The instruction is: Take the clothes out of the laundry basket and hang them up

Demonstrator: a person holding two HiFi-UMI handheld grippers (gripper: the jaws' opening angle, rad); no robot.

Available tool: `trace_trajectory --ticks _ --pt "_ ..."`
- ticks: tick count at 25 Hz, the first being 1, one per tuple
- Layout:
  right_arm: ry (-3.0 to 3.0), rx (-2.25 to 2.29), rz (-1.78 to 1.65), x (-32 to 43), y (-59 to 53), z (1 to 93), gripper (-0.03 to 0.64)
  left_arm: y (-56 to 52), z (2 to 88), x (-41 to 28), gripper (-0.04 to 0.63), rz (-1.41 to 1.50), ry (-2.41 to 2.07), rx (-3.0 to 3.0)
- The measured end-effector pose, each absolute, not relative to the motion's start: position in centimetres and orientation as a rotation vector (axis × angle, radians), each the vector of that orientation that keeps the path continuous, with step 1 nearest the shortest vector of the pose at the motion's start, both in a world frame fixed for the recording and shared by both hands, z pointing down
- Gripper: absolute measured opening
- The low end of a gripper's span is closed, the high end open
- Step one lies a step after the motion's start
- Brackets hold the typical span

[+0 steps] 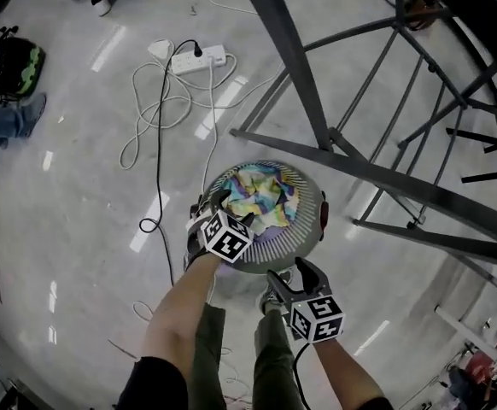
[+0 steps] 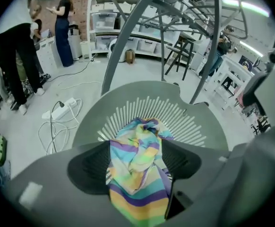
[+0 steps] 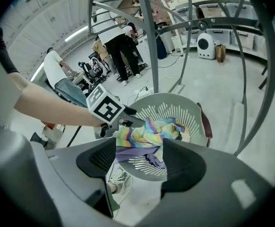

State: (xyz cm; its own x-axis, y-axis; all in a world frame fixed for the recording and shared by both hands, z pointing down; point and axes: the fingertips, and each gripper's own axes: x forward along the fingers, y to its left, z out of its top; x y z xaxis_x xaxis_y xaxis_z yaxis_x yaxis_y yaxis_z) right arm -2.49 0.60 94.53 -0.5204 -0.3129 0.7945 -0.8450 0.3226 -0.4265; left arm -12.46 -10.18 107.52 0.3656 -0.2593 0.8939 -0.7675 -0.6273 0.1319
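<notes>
A round grey laundry basket point(image 1: 310, 222) stands on the floor just ahead of my feet, holding a crumpled pastel-striped cloth point(image 1: 264, 196). My left gripper point(image 1: 218, 203) reaches over the basket's near-left rim. In the left gripper view the left gripper point(image 2: 136, 163) is shut on the striped cloth point(image 2: 138, 174), which bunches up between the pads above the slatted basket point(image 2: 128, 96). My right gripper point(image 1: 293, 273) hangs open just outside the basket's near edge. In the right gripper view the right gripper point(image 3: 138, 161) has nothing between its jaws; past them lie the basket point(image 3: 189, 109) and the cloth point(image 3: 149, 132).
A grey metal drying rack point(image 1: 402, 186) rises at the right and overhead. A white power strip point(image 1: 199, 58) with looping cables lies on the floor at the far left of the basket. A black-and-green bag point(image 1: 9, 62) sits far left. People point(image 2: 14, 56) stand by shelving behind.
</notes>
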Motion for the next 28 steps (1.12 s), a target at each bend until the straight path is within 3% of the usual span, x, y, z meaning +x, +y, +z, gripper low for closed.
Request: trace_trajectory --ticks 21,22,23,24,25,28 --pt "-2.085 1.032 1.232 -2.6 0.5 97.7 0.307 -12.0 121.4 -11.8 0.316 1.504 -0.874 1.945" --pt "-2.086 1.037 1.233 -2.5 0.4 97.8 0.305 -12.0 121.7 -11.9 0.304 1.509 -0.872 1.932" --pt "-2.087 1.041 1.234 -2.5 0.4 97.9 0.305 -11.9 121.9 -12.1 0.235 1.511 -0.871 1.919" --pt "-2.087 1.045 1.235 -2.4 0.3 97.9 0.304 -11.9 121.9 -12.3 0.105 1.503 -0.873 1.909" --pt "-2.086 1.048 1.234 -2.3 0.2 97.9 0.304 -11.9 121.7 -12.4 0.038 1.487 -0.876 1.901" --pt "-2.082 1.055 1.227 -1.9 0.1 97.6 0.301 -11.7 120.6 -12.2 0.029 1.418 -0.879 1.894"
